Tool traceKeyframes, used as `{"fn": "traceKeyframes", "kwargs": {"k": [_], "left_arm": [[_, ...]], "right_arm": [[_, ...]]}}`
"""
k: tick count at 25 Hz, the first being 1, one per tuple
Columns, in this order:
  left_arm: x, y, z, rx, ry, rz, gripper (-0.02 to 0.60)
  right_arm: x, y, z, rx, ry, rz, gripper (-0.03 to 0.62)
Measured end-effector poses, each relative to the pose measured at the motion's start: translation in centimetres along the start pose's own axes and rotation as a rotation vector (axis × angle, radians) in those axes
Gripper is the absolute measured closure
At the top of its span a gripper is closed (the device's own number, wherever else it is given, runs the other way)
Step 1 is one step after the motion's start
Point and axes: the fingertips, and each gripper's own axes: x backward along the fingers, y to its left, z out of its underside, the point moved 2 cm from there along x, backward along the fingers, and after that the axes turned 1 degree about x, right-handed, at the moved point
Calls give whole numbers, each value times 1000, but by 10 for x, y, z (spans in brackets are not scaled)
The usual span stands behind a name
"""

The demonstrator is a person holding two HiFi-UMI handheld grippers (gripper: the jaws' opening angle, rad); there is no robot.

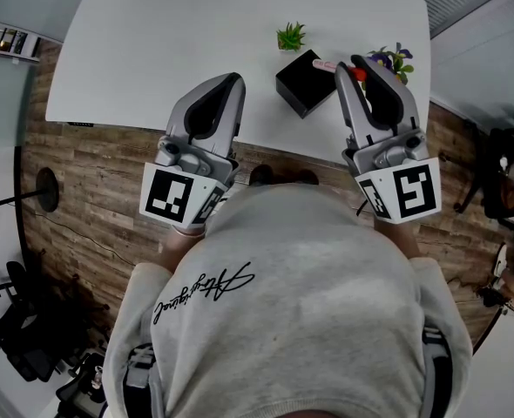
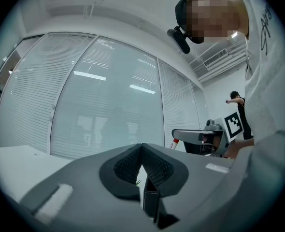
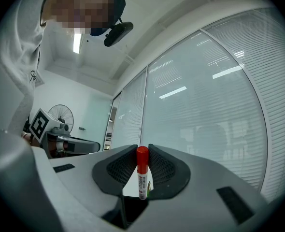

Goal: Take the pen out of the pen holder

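Note:
The pen, white with a red cap, stands upright between the pads of my right gripper, which is shut on it. In the head view that gripper hovers just right of the black pen holder on the white table, and the red cap shows between its jaws. My left gripper is held left of the holder, over the table's near edge. Its jaws are shut with nothing between them. Below them a dark edge of the holder shows.
A small green potted plant stands behind the holder, and a purple-flowered plant stands at the table's right edge. Wood floor lies around the table. Glass walls with blinds are beyond it. Another person stands far off.

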Motion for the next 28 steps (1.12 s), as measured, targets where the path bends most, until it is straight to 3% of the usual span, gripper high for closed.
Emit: {"fn": "traceKeyframes", "kwargs": {"k": [28], "left_arm": [[-10, 1, 2, 19, -5, 22, 581]], "right_arm": [[4, -7, -12, 4, -49, 21, 525]]}}
